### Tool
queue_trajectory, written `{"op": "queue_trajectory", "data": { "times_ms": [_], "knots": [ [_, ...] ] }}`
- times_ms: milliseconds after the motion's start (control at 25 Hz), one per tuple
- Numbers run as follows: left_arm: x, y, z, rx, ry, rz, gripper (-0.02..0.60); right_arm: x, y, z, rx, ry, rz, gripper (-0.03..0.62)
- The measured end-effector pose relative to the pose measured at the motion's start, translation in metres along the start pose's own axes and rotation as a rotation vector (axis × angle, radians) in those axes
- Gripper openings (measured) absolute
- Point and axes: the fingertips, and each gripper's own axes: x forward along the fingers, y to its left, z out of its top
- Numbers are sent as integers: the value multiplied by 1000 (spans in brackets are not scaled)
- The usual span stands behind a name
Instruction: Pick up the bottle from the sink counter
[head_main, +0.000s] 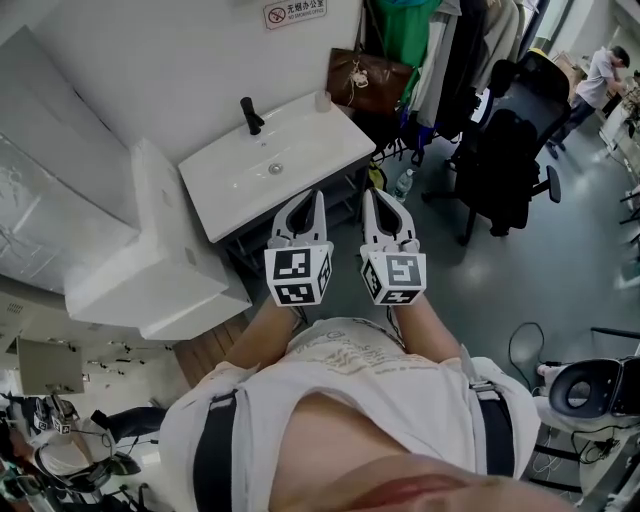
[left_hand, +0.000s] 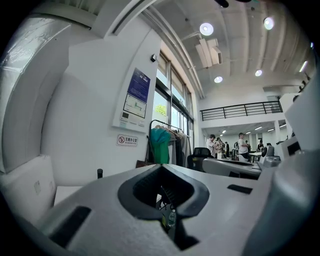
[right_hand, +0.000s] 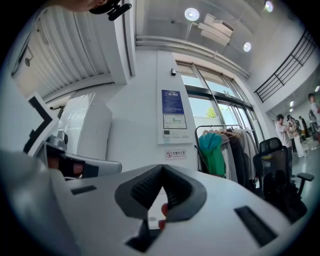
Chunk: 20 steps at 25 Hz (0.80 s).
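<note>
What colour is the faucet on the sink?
Black. The faucet shows best in the head view.

Ahead of me the sink counter (head_main: 225, 200) is mostly bare, so there is room to come in over its near edge; only the black tap (head_main: 250, 115) at the back and a small cup (head_main: 322, 101) on the far right corner stand up from it. A big white box (head_main: 150, 250) walls off the left side. On the right the floor (head_main: 450, 270) lies open as far as the office chair (head_main: 505, 150) and the clothes rack (head_main: 440, 50)
</note>
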Motion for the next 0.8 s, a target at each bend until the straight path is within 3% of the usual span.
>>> {"op": "queue_trajectory", "data": {
  "times_ms": [360,800],
  "knots": [
    [4,34,-5,-17,3,-18,20,24,14,-6,4,3,-41,23],
    [15,35,-17,-17,25,-102,20,21,19,-14,6,2,-96,23]
  ]
}}
